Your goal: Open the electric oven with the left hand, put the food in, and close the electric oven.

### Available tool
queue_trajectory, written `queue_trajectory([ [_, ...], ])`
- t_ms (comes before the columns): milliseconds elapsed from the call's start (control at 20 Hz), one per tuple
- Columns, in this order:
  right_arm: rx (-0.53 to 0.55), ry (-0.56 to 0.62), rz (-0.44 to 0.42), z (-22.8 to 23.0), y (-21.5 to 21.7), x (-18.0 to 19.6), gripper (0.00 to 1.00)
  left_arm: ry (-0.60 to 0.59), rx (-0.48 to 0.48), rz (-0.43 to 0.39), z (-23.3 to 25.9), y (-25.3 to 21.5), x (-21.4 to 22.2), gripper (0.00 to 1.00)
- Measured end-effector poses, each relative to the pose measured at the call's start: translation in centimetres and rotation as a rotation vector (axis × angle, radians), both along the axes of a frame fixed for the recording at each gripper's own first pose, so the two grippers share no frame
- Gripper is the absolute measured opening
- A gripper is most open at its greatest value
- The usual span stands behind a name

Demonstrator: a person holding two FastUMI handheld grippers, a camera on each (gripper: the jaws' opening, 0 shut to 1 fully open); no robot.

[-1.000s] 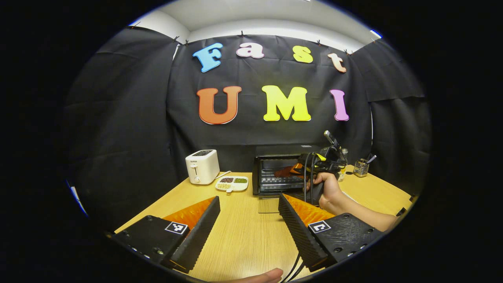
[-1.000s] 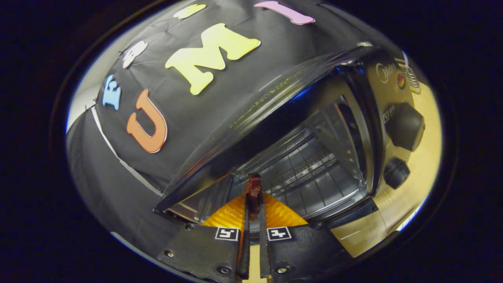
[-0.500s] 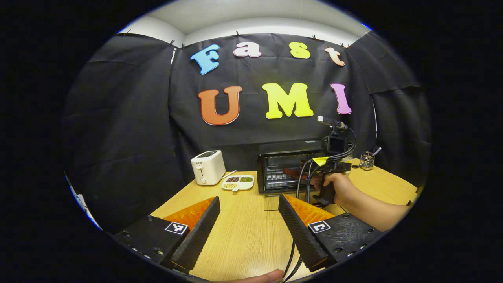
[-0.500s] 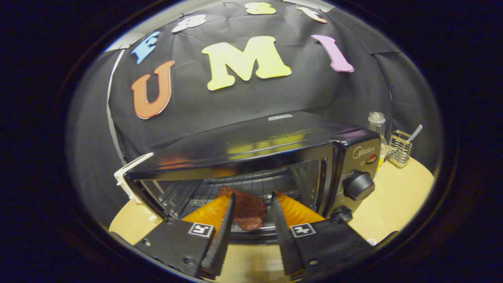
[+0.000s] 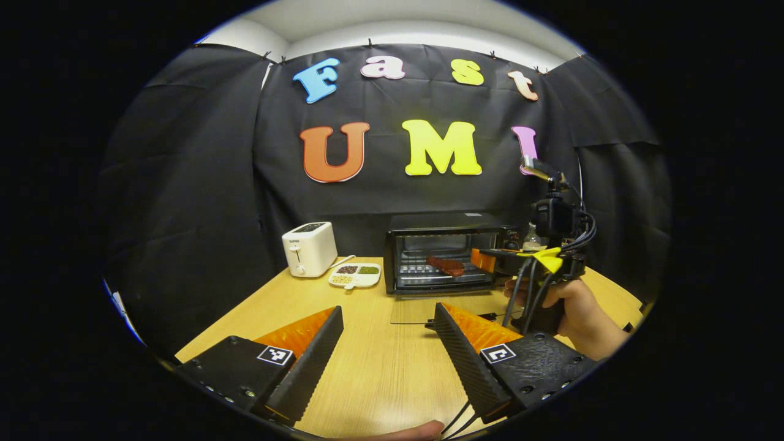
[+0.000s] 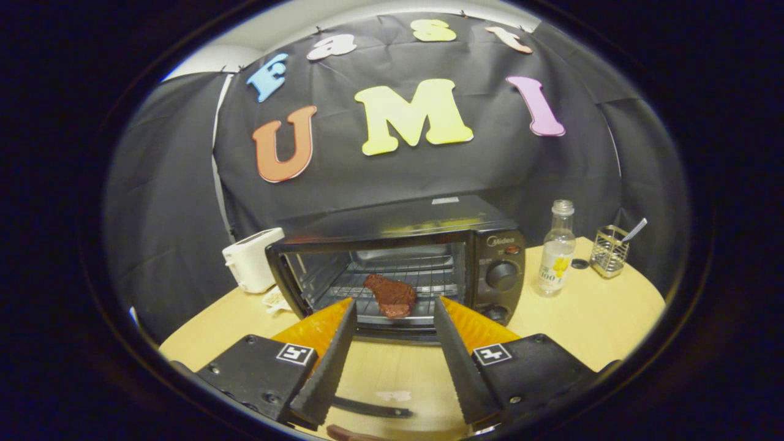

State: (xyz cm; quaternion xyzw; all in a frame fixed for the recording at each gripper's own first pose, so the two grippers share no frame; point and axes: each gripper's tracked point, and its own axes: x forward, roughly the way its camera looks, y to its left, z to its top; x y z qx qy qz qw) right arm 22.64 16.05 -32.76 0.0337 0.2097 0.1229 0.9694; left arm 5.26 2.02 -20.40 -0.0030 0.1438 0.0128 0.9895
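Meat on the rack, oven door down

Left gripper view: the left gripper, jaws spread and empty, hovers over the table, the oven ahead, likely poised for the door. Right gripper view: the right gripper, jaws released, faces the meat lying just beyond on the rack; a bottle stands beside the oven.

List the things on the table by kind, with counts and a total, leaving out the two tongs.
Appliances: 2, the electric oven and the toaster.
Food: 2, the meat on the oven rack and the divided dish of grains.
Bottles: 1, the clear bottle with its cap off.
Wire holders: 1.
Total: 6.
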Motion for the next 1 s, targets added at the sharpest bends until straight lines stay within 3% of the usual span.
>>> queue_trajectory([
  [100,-0.005,-0.018,0.018,1.5,-1.0,-1.9,0.89,0.034,-0.013,-0.020,-1.4,-1.1,0.9,0.95],
  [150,-0.005,-0.034,0.027,2.5,-1.5,-2.7,0.90,0.056,-0.023,-0.036,-2.3,-1.9,1.4,1.00],
  [300,-0.071,-0.102,0.037,5.5,-4.1,-4.4,0.96,0.118,-0.037,-0.067,-4.8,-3.9,2.9,0.96],
  [500,-0.115,-0.206,0.013,10.9,-7.4,-6.5,0.99,0.204,-0.064,-0.102,-8.3,-6.4,4.1,0.96],
  [1000,-0.173,-0.316,-0.108,22.4,-15.1,-11.1,0.99,0.357,-0.100,-0.155,-14.4,-11.0,6.9,0.95],
])
